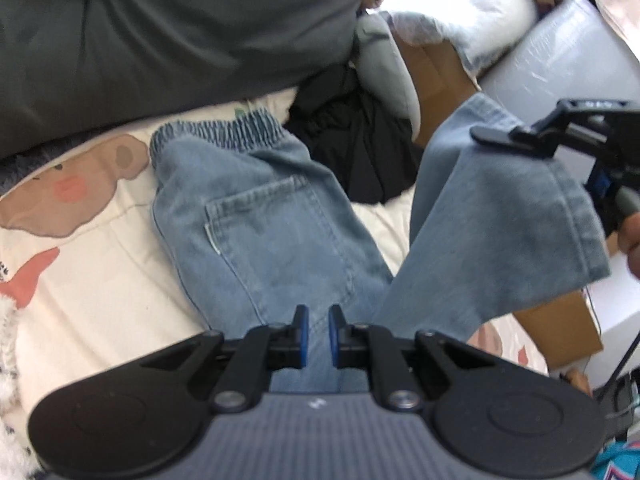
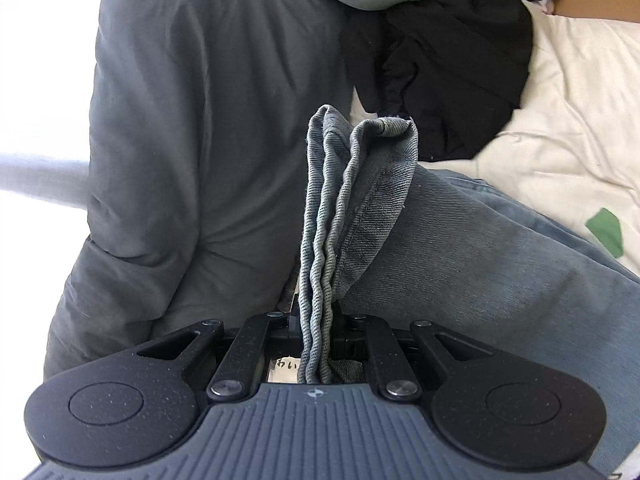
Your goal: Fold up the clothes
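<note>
- The right gripper [image 2: 318,316] has its black jaws pinched on the bunched hem of the jeans [image 2: 460,248]; rippled, doubled denim edges stand up between them toward 12 o'clock.
- A white sticker with small handwritten characters sits under that gripper's linkage; I can't read them.
- The left gripper [image 1: 318,334] has its blue pads [image 1: 303,332] nearly together, a narrow slit between them, low over the denim; whether they nip cloth I cannot tell.
- In the left view the jeans lie on the bed: gathered elastic waistband at 11 o'clock, stitched back pocket [image 1: 272,232] with a tiny pale tab, one leg lifted toward 2 o'clock where the right gripper holds it.
- Only that view shows the cream cartoon-printed bedsheet [image 1: 100,280] and a cardboard box [image 1: 436,68].
- Both views catch the puffy grey duvet [image 2: 192,140] and crumpled black garment [image 2: 452,64] beyond.
</note>
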